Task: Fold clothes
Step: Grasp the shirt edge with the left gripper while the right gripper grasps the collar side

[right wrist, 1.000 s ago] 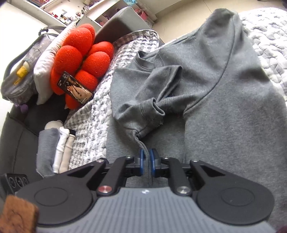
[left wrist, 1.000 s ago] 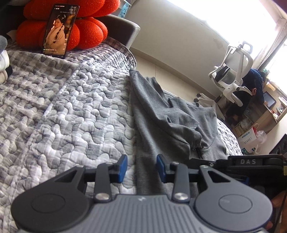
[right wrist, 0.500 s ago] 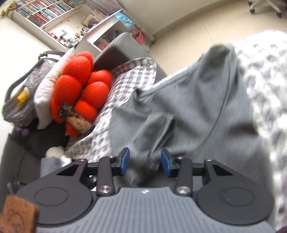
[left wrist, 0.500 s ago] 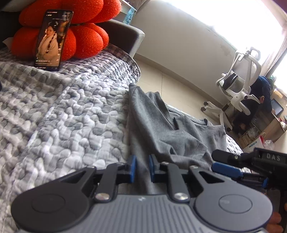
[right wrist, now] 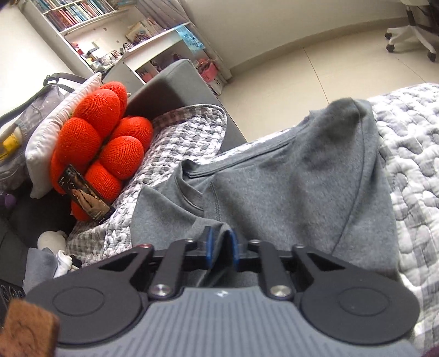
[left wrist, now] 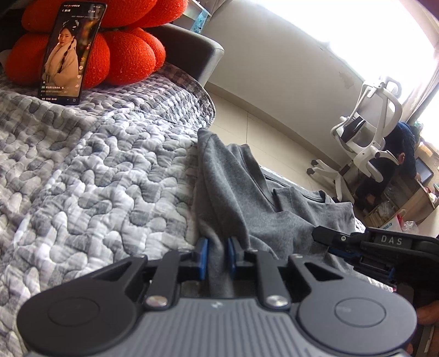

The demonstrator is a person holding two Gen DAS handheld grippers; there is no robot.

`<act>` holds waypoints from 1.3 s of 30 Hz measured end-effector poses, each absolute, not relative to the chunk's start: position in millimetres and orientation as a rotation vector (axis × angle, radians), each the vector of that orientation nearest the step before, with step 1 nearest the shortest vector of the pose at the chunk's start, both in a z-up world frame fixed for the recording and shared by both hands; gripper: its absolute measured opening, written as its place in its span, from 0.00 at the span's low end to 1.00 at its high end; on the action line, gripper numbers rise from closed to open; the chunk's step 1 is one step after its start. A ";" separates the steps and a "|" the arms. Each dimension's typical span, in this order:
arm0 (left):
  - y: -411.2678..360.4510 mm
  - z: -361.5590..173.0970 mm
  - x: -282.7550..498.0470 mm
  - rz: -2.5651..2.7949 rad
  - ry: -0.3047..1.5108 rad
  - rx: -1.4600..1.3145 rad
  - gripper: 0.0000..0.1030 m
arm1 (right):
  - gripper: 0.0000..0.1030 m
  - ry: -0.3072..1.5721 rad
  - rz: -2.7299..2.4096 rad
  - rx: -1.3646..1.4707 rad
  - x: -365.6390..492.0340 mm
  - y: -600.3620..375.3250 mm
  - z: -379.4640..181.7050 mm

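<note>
Both the left gripper [left wrist: 217, 254] and the right gripper [right wrist: 220, 248] are black, with ribbed grey bodies, round side discs, silver screws and blue-padded jaws.

Sweatshirt [left wrist: 238, 197] hem hidden behind left gripper [left wrist: 216, 256] body; phone [left wrist: 70, 52] caption text too small; chair [right wrist: 411, 24] cropped by frame edge.

Two fisheye wrist views look forward and down along their grippers, low and close over a quilted bed [left wrist: 96, 175]. The left faces the bed's far edge, toward a window wall; the right faces bookshelves [right wrist: 90, 16]. Both share the grey sweatshirt [left wrist: 233, 197], red cushion [right wrist: 101, 137] and propped phone [left wrist: 68, 52].
</note>
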State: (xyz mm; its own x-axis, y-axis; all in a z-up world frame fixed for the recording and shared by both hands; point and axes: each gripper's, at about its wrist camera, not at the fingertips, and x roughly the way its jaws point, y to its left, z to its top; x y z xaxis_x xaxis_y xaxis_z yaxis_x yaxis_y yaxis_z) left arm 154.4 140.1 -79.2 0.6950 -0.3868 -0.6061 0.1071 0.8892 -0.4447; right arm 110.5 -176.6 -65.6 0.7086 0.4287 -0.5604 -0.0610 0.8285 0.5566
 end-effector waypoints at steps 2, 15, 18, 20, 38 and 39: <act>141.3 -79.5 155.4 -0.285 0.757 -0.411 0.15 | 0.06 0.718 0.283 0.525 109.1 -174.9 -61.2; 140.7 -77.8 153.4 -0.288 0.759 -0.401 0.15 | 0.05 0.581 0.285 0.415 103.0 -167.9 -22.5; 139.7 -78.7 154.1 -0.289 0.767 -0.389 0.15 | 0.05 0.611 0.247 0.425 111.2 -175.8 -33.4; 139.1 -79.2 154.6 -0.290 0.771 -0.381 0.15 | 0.05 0.643 0.215 0.434 117.4 -181.2 -44.8; 152.6 -74.4 221.9 -0.335 0.774 -0.451 0.31 | 0.38 0.751 0.329 0.711 125.9 -215.2 -76.0; 150.9 -75.0 225.7 -0.330 0.770 -0.452 0.30 | 0.38 0.753 0.339 0.704 126.5 -212.6 -75.8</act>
State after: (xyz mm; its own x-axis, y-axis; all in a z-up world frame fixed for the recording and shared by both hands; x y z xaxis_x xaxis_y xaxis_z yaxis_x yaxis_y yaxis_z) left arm 225.7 150.9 -75.0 0.6747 -0.4437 -0.5899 0.1212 0.8549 -0.5045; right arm 126.5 -212.6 -75.8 0.6911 0.5163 -0.5057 -0.0364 0.7237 0.6891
